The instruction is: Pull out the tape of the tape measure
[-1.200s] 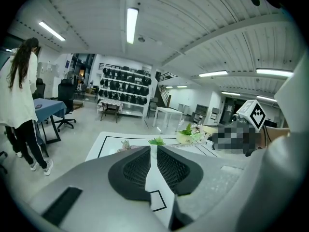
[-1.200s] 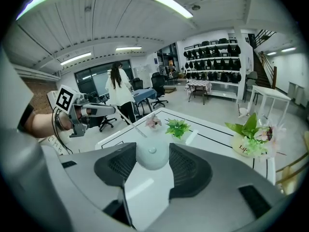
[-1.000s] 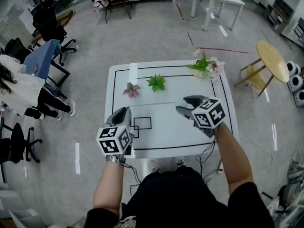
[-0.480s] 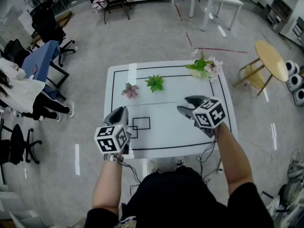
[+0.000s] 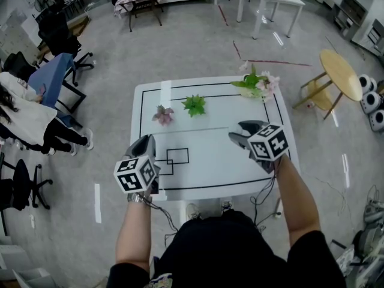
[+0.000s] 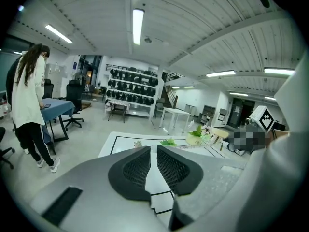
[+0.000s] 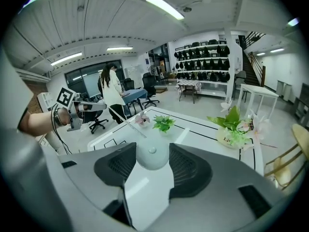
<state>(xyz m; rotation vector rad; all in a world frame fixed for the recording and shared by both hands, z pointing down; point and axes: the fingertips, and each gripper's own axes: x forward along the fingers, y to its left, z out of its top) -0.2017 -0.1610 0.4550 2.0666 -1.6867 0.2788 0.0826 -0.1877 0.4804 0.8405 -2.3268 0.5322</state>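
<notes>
My right gripper hangs over the right side of the white table, and its jaws are shut on the round pale-grey tape measure case. From the case a thin tape runs left across the table; in the right gripper view the tape reaches my left gripper. My left gripper is over the table's left edge. Its pads stand almost together, pinching the tape's end, which the jaws hide in the left gripper view.
Along the table's far side stand a small pink flower, a green plant and a vase of flowers. Black outlines mark the tabletop. A person, a blue table and office chairs are to the left, and a round yellow table is to the right.
My left gripper has drawn left and back toward me, off the table's left edge, so the tape spans farther. The right gripper has shifted slightly right, still holding the case.
</notes>
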